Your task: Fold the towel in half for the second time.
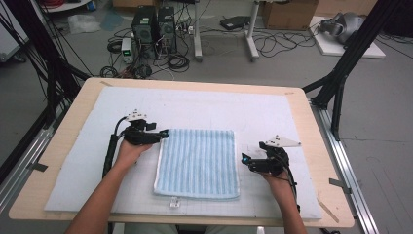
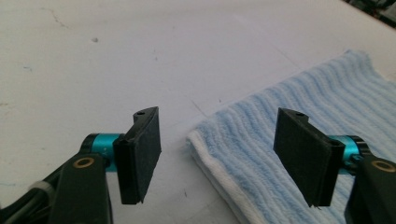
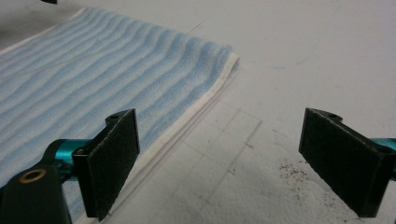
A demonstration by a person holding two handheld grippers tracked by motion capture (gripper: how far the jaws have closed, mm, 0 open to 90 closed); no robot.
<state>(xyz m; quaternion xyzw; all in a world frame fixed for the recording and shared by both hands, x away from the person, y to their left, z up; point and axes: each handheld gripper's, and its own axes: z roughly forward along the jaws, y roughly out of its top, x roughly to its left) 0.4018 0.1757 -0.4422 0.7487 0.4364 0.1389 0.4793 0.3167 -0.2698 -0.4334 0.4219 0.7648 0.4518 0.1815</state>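
A folded light-blue striped towel [image 1: 197,163] with a white hem lies flat in the middle of the white mat. My left gripper [image 1: 164,132] hovers at the towel's far left corner, jaws open. In the left gripper view the towel's corner [image 2: 289,116] lies below and between the two pads of my left gripper [image 2: 218,122], untouched. My right gripper [image 1: 245,158] sits just off the towel's right edge, also open. In the right gripper view the towel's edge [image 3: 93,70] runs past the left pad of my right gripper [image 3: 223,119], and bare mat lies between the pads.
The white mat [image 1: 195,105] covers most of a wooden table [image 1: 68,126]. A small clear piece [image 1: 174,202] sits at the mat's front edge below the towel. Black frame posts [image 1: 341,73] stand at both sides; computers and cables lie on the floor beyond.
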